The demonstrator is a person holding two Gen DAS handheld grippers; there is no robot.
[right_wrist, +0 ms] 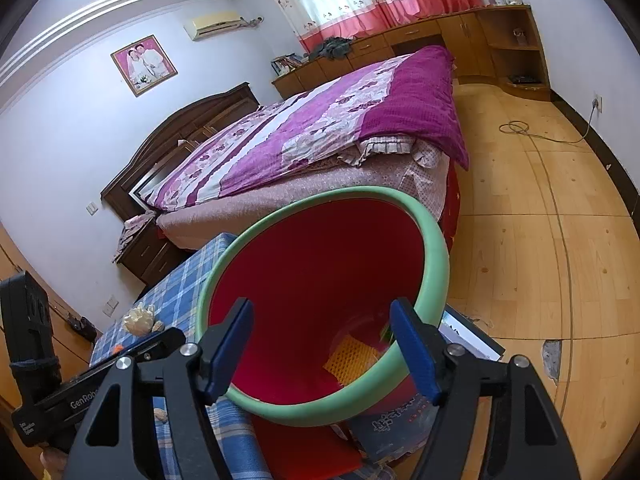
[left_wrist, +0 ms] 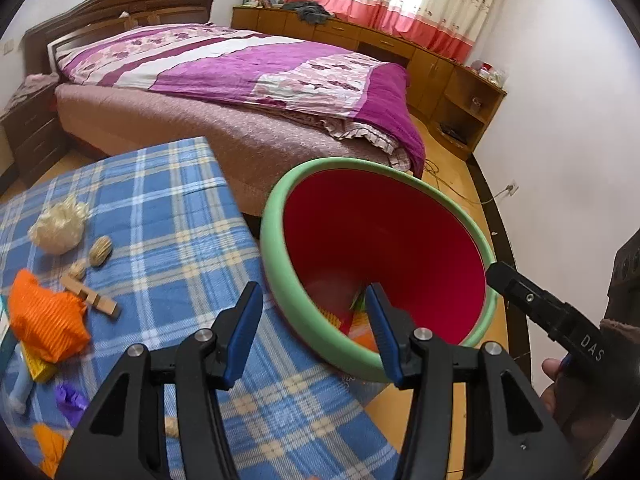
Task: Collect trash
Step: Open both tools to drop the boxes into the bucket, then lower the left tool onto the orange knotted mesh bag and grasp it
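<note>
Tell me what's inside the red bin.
At the bottom of the bin lies an orange mesh piece with something green beside it. The near rim and the tool fingers hide the rest.

Red bin (left_wrist: 384,248) with green rim, tilted beside the table; orange scraps (right_wrist: 350,354) inside

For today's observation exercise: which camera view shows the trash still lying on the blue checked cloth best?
The left wrist view: the orange wrapper, wooden piece and nut shells lie in plain sight. The right wrist view shows only a pale wad beyond the bin.
</note>
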